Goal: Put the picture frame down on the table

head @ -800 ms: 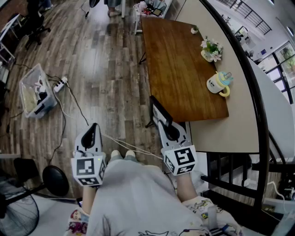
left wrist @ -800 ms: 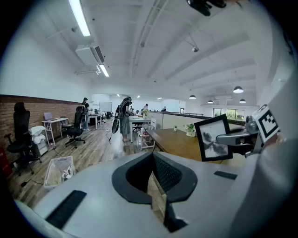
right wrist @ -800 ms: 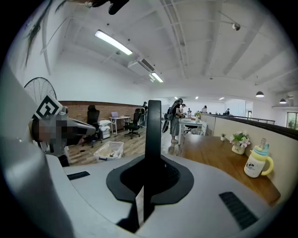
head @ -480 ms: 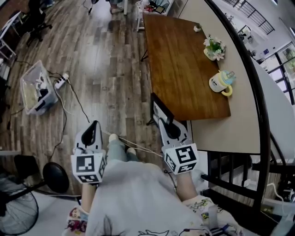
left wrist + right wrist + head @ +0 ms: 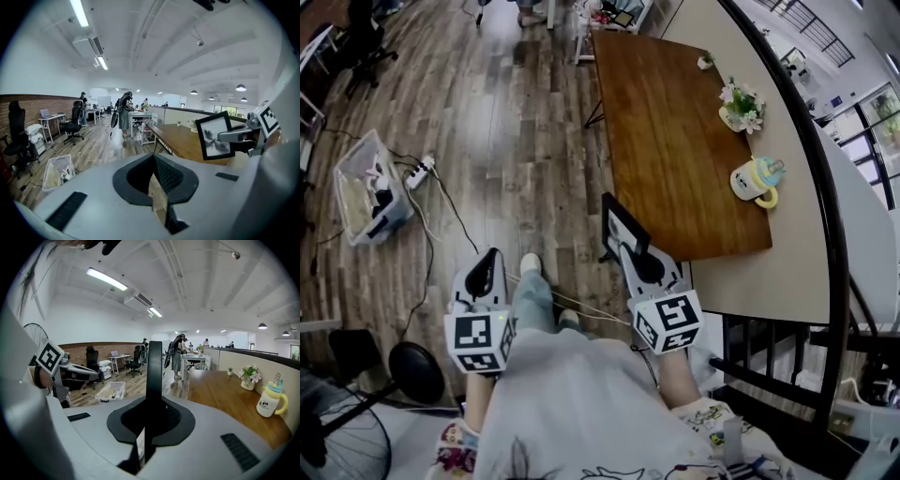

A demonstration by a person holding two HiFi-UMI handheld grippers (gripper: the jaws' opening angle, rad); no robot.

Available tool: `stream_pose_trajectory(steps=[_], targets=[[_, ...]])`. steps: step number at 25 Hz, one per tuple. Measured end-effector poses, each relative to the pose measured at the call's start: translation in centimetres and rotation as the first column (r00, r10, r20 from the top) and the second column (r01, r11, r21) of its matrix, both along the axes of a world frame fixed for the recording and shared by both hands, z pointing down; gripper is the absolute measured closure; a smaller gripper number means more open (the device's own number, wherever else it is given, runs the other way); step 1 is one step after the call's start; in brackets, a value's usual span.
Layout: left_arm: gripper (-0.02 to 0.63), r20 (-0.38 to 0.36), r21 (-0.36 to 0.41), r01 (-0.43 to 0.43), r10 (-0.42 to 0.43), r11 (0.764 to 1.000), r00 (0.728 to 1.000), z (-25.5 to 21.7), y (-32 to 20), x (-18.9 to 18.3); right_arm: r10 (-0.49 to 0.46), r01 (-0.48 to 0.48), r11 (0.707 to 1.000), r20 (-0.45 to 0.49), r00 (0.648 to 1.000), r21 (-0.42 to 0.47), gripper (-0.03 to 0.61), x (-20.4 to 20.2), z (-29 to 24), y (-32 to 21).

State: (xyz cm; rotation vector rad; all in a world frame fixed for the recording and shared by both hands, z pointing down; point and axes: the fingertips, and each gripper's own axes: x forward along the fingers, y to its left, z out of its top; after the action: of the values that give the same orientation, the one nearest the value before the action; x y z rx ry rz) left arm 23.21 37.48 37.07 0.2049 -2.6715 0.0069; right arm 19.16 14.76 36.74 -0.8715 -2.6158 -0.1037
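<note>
A black picture frame (image 5: 622,231) stands upright in my right gripper (image 5: 631,251), which is shut on its lower edge. In the right gripper view the frame (image 5: 153,380) shows edge-on as a dark vertical bar rising between the jaws of the right gripper (image 5: 149,423). The left gripper view shows the frame's face (image 5: 214,138) at the right, held over the near end of the brown table (image 5: 675,141). My left gripper (image 5: 491,258) hangs over the wooden floor to the left, shut with nothing in it. The frame is just short of the table's near corner.
On the table stand a flower pot (image 5: 741,105), a cup with a yellow handle (image 5: 755,178) and a small plant (image 5: 705,62). A plastic bin (image 5: 361,192), a power strip and cables lie on the floor at left. A fan base (image 5: 417,370) is near my feet. A black railing curves along the right.
The person has stepped forward, one leg now ahead between the grippers. The table has drawn slightly nearer. The frame stays held in the right gripper.
</note>
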Motion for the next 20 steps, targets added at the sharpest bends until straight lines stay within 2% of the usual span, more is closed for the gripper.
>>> stream_pose_trajectory(steps=[11, 20], targets=[[0.611, 0.013, -0.014, -0.075, 0.075, 0.997, 0.997, -0.5, 5.1, -12.8, 0.057, -0.057, 0.998, 0.001, 0.998, 0.006, 0.563, -11.7, -0.2, 5.4], [0.611, 0.026, 0.000, -0.144, 0.144, 0.990, 0.989, -0.8, 8.1, -20.3, 0.133, -0.133, 0.991, -0.014, 0.991, 0.021, 0.563, -17.4, 0.1, 8.0]])
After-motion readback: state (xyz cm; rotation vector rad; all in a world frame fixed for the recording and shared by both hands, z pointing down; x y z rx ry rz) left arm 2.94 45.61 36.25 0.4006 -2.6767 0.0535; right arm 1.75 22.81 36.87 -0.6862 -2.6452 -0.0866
